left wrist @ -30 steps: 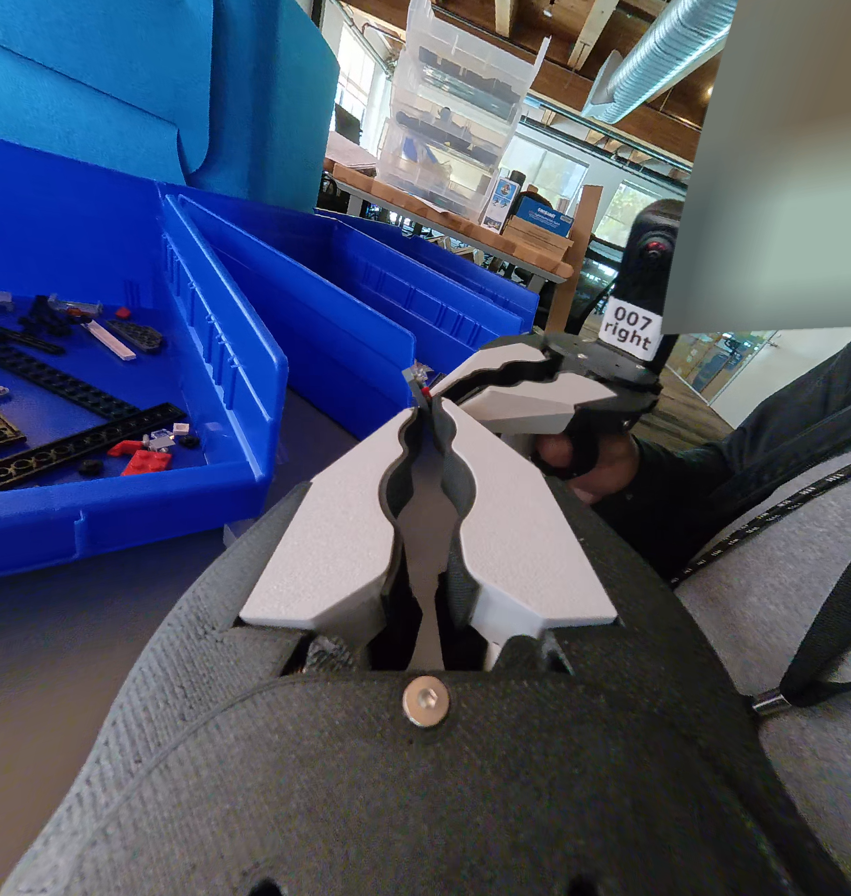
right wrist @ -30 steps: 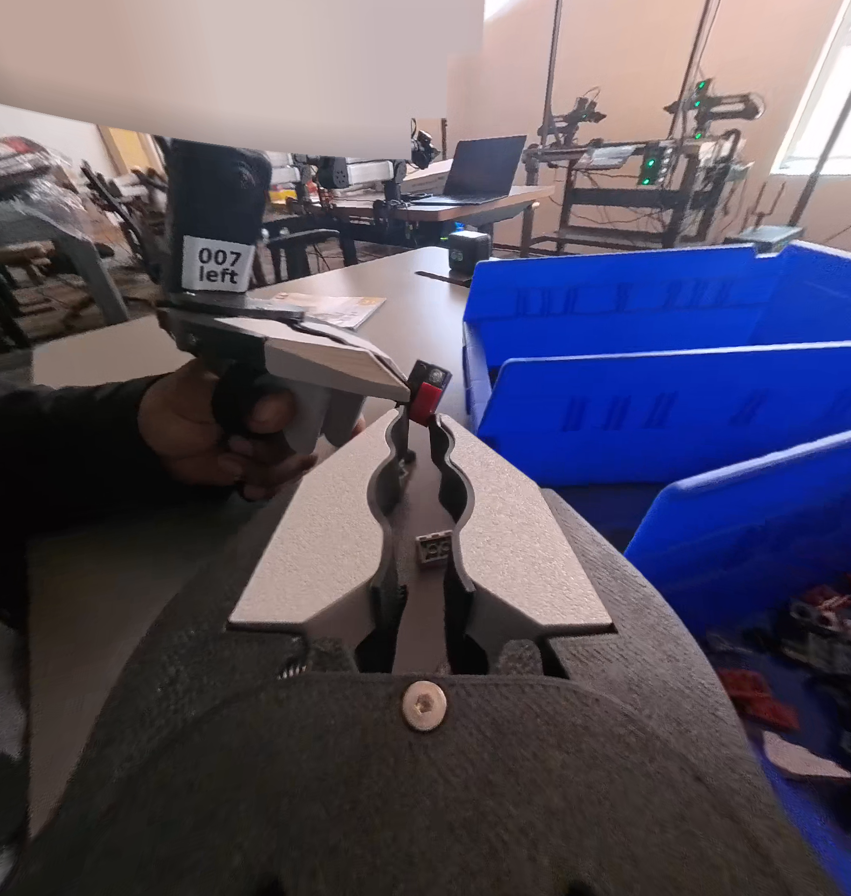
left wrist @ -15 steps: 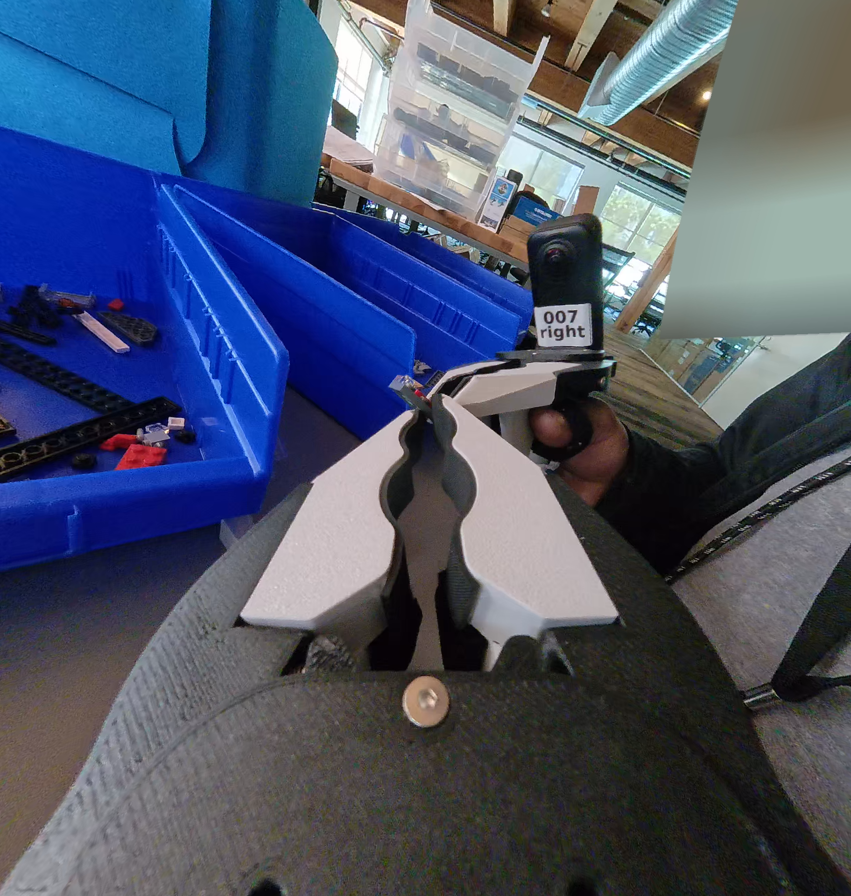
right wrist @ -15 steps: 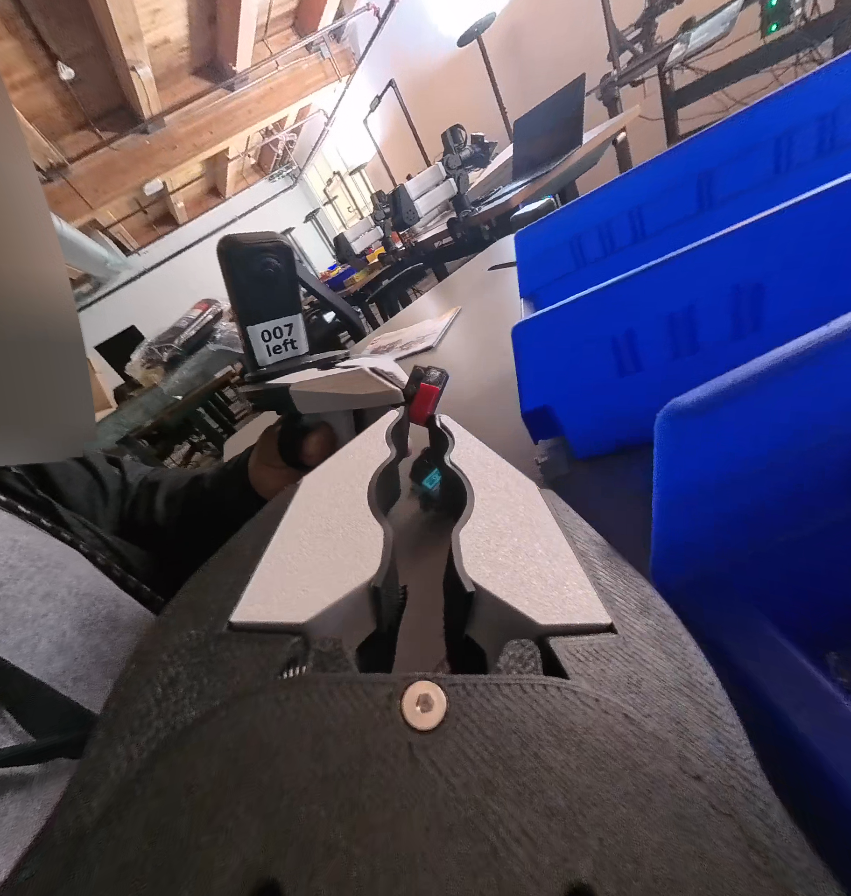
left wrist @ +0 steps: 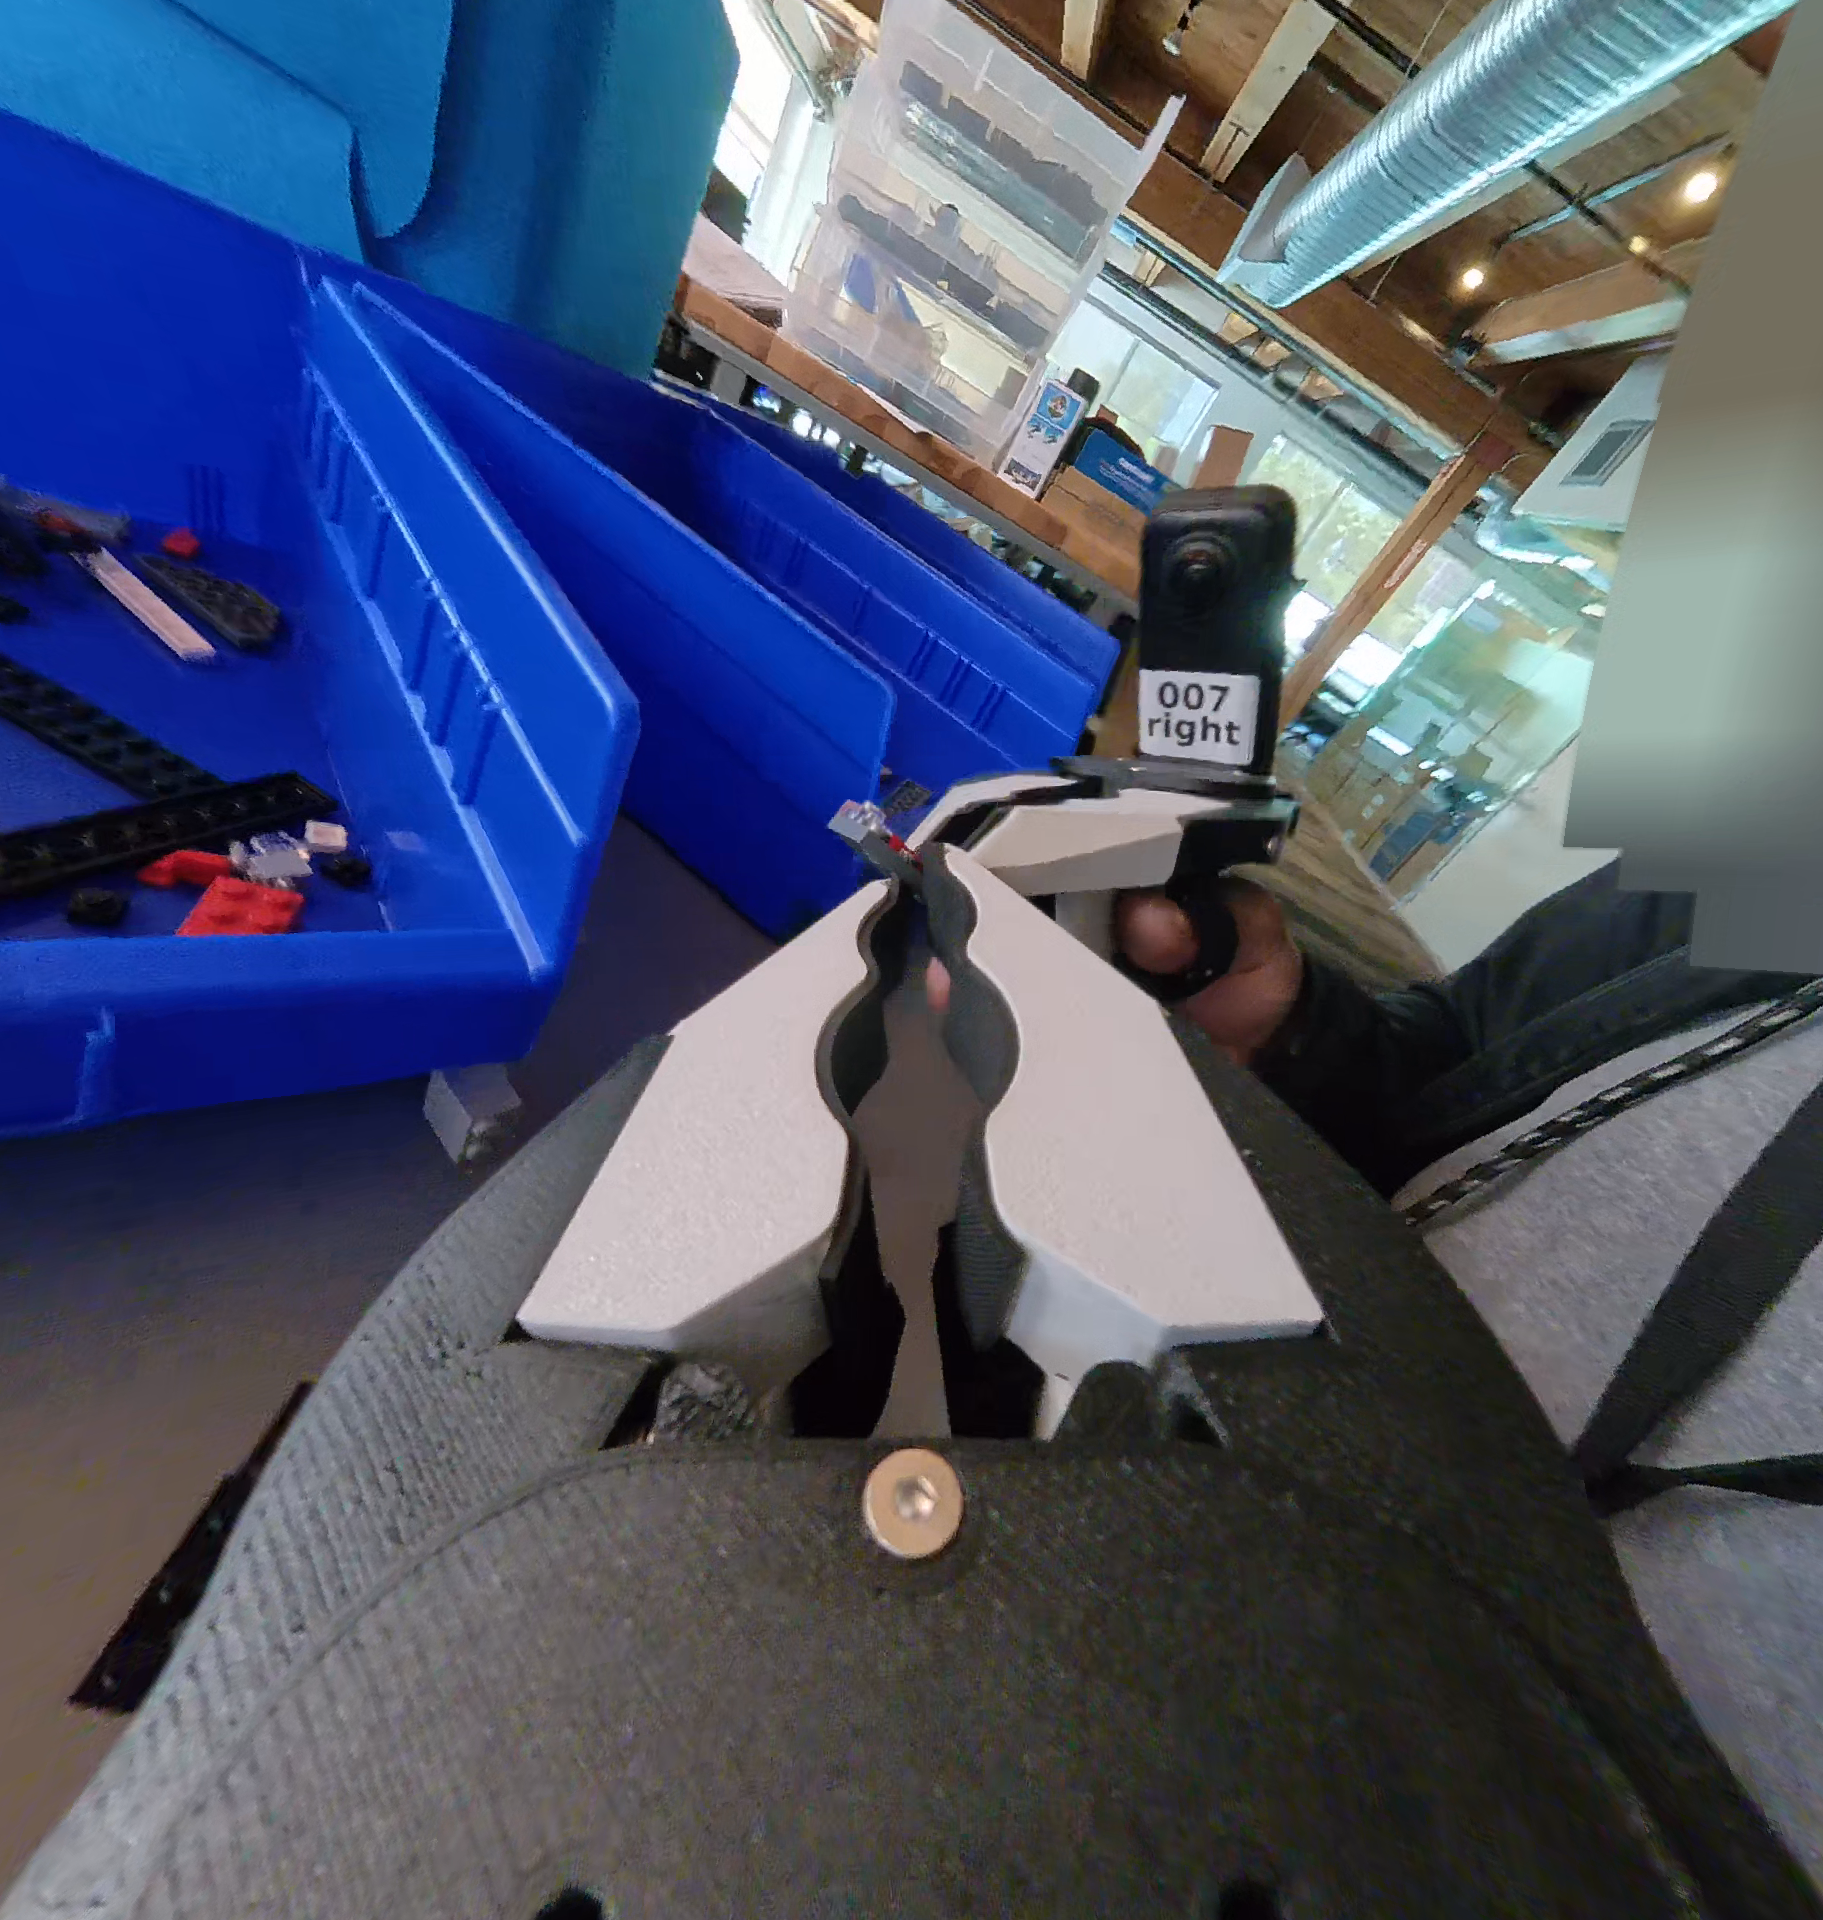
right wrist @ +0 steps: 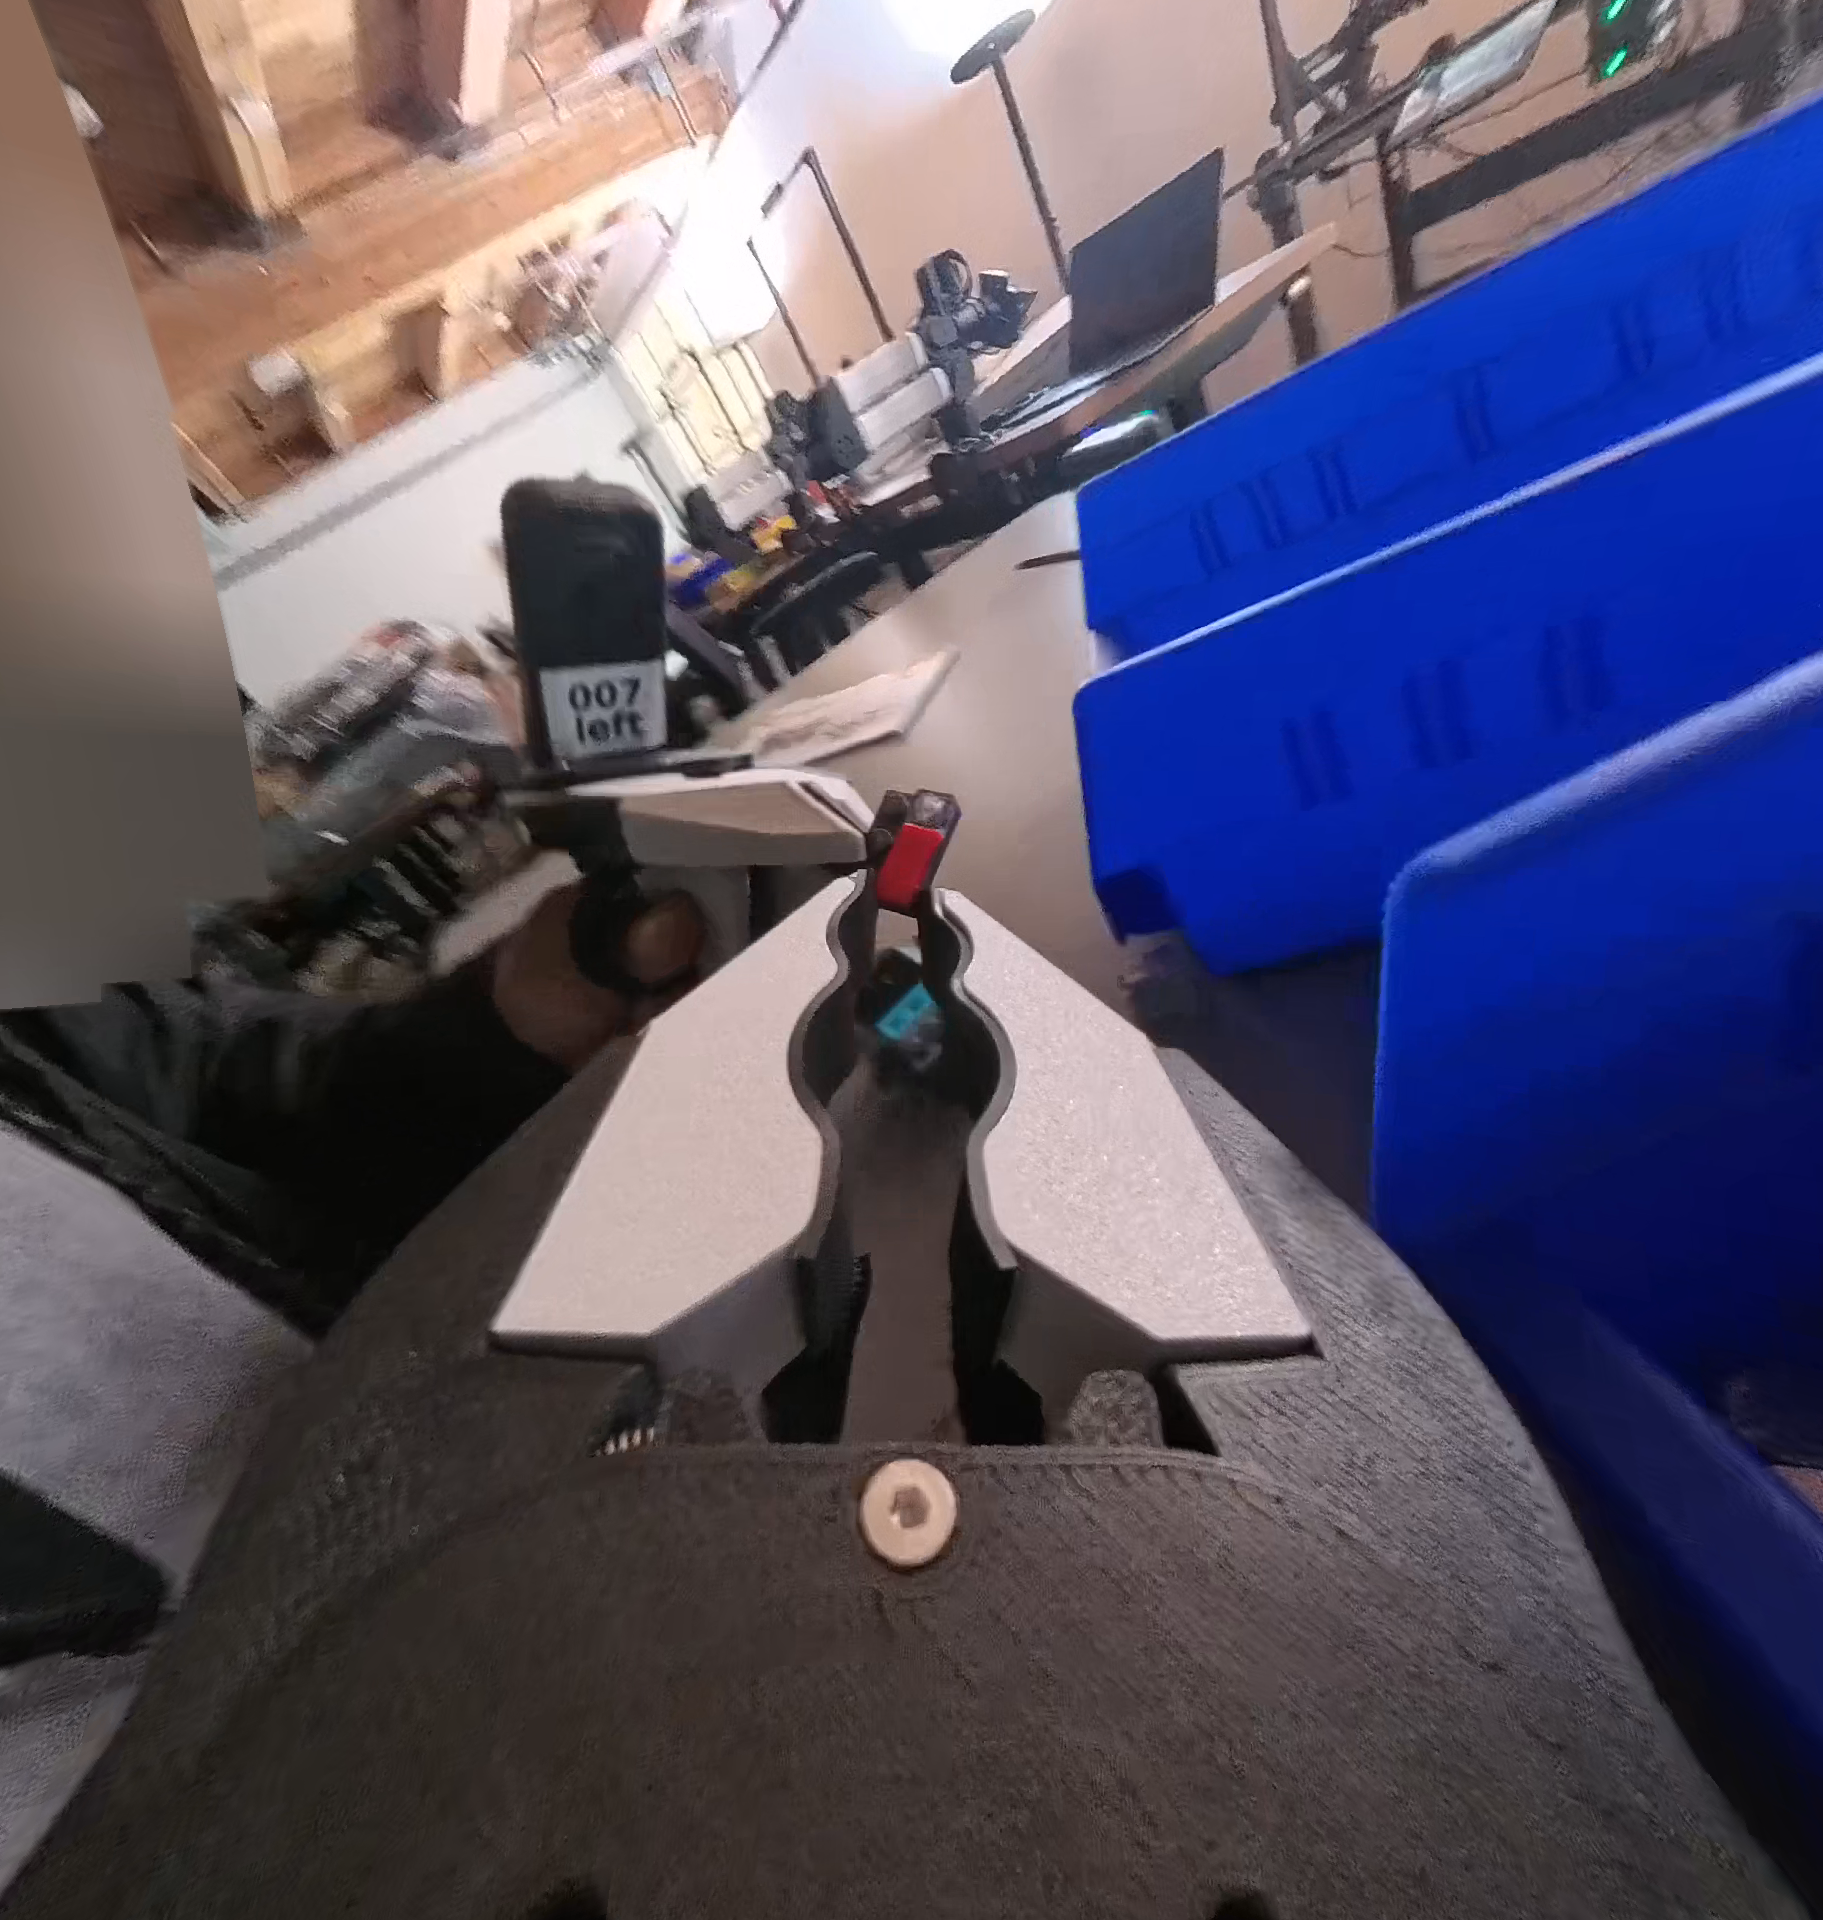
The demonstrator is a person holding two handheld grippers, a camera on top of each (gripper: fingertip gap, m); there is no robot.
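Left wrist view shows the left gripper (left wrist: pixel 922 883) with fingers closed on a small brick cluster (left wrist: pixel 876 831). The right gripper (left wrist: pixel 938 821) meets it tip to tip, just beside the nearest blue bin (left wrist: pixel 533 727). Right wrist view shows its fingers clamped on the same cluster's red brick (right wrist: pixel 909 854), so both share the hold.

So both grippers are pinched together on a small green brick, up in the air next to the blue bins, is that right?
Not green: the small brick is red, as the right wrist view shows. Otherwise yes: the right gripper and left gripper meet at it beside the blue bins.

Left gripper (left wrist: pixel 912 883) (pinching small bricks (left wrist: pixel 871 831))
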